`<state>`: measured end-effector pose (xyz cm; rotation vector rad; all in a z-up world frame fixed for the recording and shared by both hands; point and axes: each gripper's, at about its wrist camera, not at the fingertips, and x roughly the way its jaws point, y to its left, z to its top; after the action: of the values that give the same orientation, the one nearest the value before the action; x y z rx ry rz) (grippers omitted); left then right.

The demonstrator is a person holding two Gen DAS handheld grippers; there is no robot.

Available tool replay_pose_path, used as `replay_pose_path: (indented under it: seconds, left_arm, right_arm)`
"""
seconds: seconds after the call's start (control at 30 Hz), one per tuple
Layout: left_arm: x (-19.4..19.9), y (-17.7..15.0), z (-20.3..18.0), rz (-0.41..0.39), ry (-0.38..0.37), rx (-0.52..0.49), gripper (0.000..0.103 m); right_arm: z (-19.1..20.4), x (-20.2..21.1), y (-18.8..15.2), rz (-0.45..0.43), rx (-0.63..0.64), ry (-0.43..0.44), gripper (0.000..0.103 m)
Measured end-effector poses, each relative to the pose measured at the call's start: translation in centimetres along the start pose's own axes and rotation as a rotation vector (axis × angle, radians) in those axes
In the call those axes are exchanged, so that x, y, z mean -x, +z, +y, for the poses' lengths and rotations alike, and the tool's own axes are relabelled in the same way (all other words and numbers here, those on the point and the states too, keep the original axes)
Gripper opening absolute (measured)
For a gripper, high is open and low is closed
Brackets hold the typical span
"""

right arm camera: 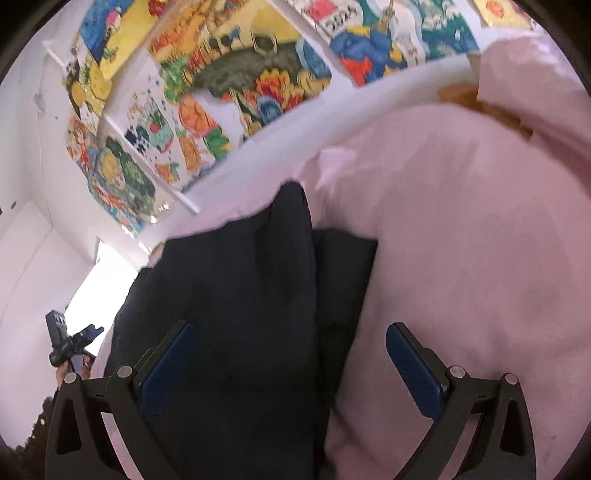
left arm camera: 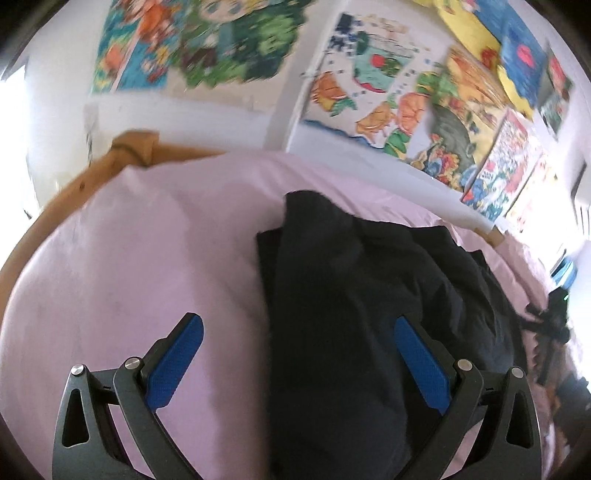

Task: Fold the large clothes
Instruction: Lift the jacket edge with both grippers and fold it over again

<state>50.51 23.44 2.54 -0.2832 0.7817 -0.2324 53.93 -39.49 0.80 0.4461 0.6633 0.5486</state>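
A dark navy folded garment (left arm camera: 369, 295) lies centre-frame on the pale pink bedsheet (left arm camera: 129, 258). The left gripper (left arm camera: 298, 334) and right gripper (right arm camera: 291, 339) both hover above it, spread wide, holding nothing.

No text could be read with confidence. On one poster (right arm camera: 338, 22) near the top of the right wrist view, a white panel with dark block characters was seen, but the characters were turned and blurred and could not be made out. The other wall posters (left arm camera: 373, 96) were seen only as coloured drawings, with no legible lettering. No labels, brands or numbers were seen on anything else.
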Motion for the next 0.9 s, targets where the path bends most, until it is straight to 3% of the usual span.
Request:
replay_pose_path:
  seconds: [0.23,0.43,0.57,0.9]
  left_arm:
    - [-1.2,-0.3,2.7,0.107,-0.148,0.086,0.102]
    - [-2.6,-0.3,1.9,0.175,-0.196,-0.006,0.102]
    - [-3.8,-0.9,1.4,0.225,-0.190,-0.064,0.102]
    - [-7.2,-1.8,0.8,0.352,-0.296,-0.145,0.102]
  right_arm:
    - [-0.2,-1.8,-0.6,0.084,-0.005,0.054,0.103]
    - [0.0,-3.4,-1.1,0.183,0.018,0.071,0.103]
    - [-1.1,-4.9,-1.6,0.255,-0.043,0.048,0.103]
    - [-2.1,-5.4,-1.9,0.304,-0.038,0.069,0.103]
